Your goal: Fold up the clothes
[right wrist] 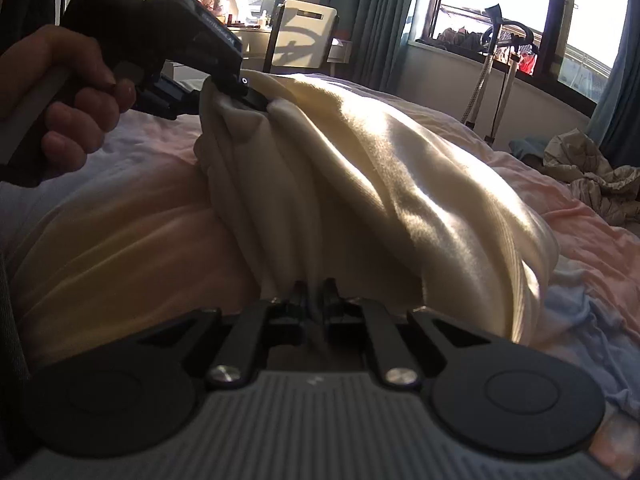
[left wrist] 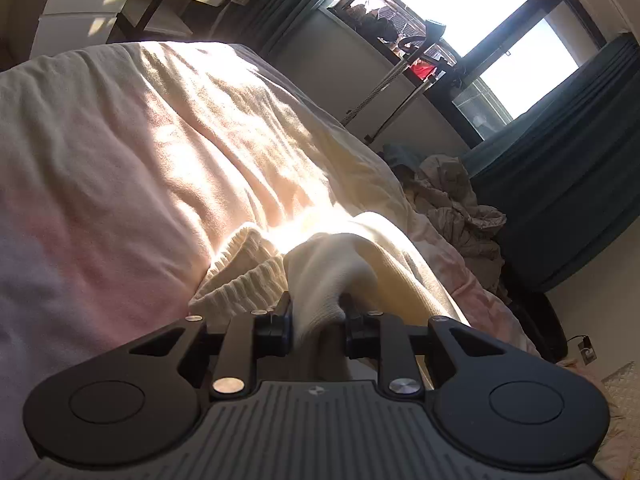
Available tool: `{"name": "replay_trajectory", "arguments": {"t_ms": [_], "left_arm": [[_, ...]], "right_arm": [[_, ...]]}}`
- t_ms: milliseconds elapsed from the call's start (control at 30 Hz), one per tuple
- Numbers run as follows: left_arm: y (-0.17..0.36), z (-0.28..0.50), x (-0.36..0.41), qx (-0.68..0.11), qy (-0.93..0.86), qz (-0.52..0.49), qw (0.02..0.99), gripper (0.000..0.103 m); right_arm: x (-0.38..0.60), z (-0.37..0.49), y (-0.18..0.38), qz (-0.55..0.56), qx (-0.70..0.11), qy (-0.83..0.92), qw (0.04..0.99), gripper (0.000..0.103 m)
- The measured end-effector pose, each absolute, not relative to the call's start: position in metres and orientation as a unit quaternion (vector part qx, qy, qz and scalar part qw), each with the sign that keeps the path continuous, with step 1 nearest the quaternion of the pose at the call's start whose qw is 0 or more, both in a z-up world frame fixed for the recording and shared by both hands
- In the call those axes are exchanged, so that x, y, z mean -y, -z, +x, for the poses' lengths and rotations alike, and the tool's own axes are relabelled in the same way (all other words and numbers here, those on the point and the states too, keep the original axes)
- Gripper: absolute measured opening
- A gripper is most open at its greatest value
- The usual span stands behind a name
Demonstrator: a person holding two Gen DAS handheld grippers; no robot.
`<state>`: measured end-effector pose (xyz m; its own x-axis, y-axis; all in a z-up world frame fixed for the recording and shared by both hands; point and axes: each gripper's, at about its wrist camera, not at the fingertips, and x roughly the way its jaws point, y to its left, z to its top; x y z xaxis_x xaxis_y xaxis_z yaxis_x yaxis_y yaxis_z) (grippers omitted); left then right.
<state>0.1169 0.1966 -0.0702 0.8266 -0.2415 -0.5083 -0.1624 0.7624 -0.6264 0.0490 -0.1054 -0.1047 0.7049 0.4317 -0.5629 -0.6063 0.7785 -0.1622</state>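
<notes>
A cream knit garment (left wrist: 328, 268) with a ribbed hem lies on the bed and also shows in the right wrist view (right wrist: 380, 184), stretched between both grippers. My left gripper (left wrist: 318, 312) is shut on a bunched edge of the garment; it also shows from outside in the right wrist view (right wrist: 240, 92), held by a hand, gripping the garment's far corner above the bed. My right gripper (right wrist: 317, 292) is shut on the near edge of the garment, whose folds hang down from it.
The bed (left wrist: 120, 160) is covered with a pale pink and white duvet (right wrist: 580, 232). A pile of crumpled grey clothes (left wrist: 460, 204) lies at the far side, also in the right wrist view (right wrist: 588, 172). Teal curtains (left wrist: 560, 200), windows, a chair (right wrist: 304, 36) and a stand are behind.
</notes>
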Motion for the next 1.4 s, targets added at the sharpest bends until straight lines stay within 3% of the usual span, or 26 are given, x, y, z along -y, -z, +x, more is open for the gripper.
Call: {"name": "replay_trajectory", "arguments": {"t_ms": [233,300,333,367,400,600,633,700,867,967,1400], "left_arm": [[0.063,0.112,-0.193,-0.287,0.028,-0.337,0.896,0.027],[0.062,0.111,-0.191,-0.288,0.026,-0.332,0.898,0.028],[0.063,0.109,-0.190,-0.288,0.025,-0.331,0.899,0.029],[0.063,0.108,-0.188,-0.287,0.022,-0.327,0.900,0.033],[0.064,0.108,-0.186,-0.287,0.020,-0.323,0.902,0.037],[0.066,0.108,-0.184,-0.294,0.025,-0.316,0.902,0.044],[0.066,0.108,-0.184,-0.294,0.025,-0.316,0.902,0.044],[0.068,0.106,-0.186,-0.296,0.026,-0.322,0.899,0.044],[0.073,0.099,-0.192,-0.305,0.028,-0.345,0.887,0.044],[0.076,0.090,-0.196,-0.321,0.026,-0.372,0.871,0.052],[0.106,0.075,-0.206,-0.346,0.001,-0.471,0.811,0.072]], "right_arm": [[0.133,0.041,0.059,-0.064,-0.200,-0.280,0.937,0.011],[0.142,0.037,0.045,-0.033,-0.177,-0.276,0.944,0.018],[0.146,0.036,0.040,-0.023,-0.166,-0.270,0.948,0.035],[0.149,0.039,0.040,-0.026,-0.155,-0.250,0.955,0.063],[0.153,0.045,0.041,-0.028,-0.148,-0.225,0.963,0.070],[0.153,0.088,0.078,-0.026,-0.177,-0.200,0.963,0.067],[0.153,0.091,0.083,-0.020,-0.182,-0.202,0.962,0.062],[0.146,0.090,0.087,-0.043,-0.194,-0.214,0.957,0.028],[0.114,0.069,0.093,-0.156,-0.226,-0.231,0.933,0.008],[0.101,0.062,0.103,-0.201,-0.231,-0.231,0.923,0.008],[0.127,0.061,0.088,-0.107,-0.242,-0.229,0.937,0.011]]}}
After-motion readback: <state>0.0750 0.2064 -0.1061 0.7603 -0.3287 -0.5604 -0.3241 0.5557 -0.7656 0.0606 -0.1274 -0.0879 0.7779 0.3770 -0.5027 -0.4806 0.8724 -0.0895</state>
